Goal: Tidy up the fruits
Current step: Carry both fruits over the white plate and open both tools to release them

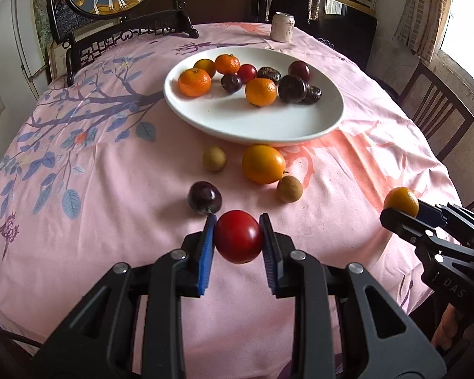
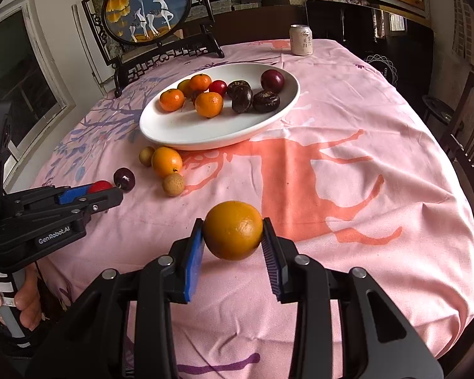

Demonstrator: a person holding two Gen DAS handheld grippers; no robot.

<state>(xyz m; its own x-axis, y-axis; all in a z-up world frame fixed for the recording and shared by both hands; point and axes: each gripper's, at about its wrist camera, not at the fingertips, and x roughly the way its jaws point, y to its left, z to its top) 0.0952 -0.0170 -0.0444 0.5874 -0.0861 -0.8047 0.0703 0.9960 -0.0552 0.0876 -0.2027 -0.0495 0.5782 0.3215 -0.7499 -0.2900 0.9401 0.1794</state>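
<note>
My left gripper point(image 1: 238, 225) is shut on a red round fruit point(image 1: 238, 237) and holds it above the pink cloth. My right gripper point(image 2: 233, 229) is shut on an orange point(image 2: 233, 230), also off the cloth. A white oval plate point(image 1: 268, 123) holds several tangerines, dark plums and a small red fruit. In front of it on the cloth lie a large orange point(image 1: 263, 164), two tan longans point(image 1: 214, 158) point(image 1: 289, 189) and a dark plum point(image 1: 204, 197), which is just past my left fingertips. The right gripper with its orange shows at the right edge point(image 1: 401, 202).
A drink can point(image 1: 282, 27) stands at the table's far edge. A framed deer screen point(image 2: 148, 9) stands at the back left. Wooden chairs point(image 1: 436, 107) surround the round table. The cloth point(image 2: 363, 189) drops off at the near and right edges.
</note>
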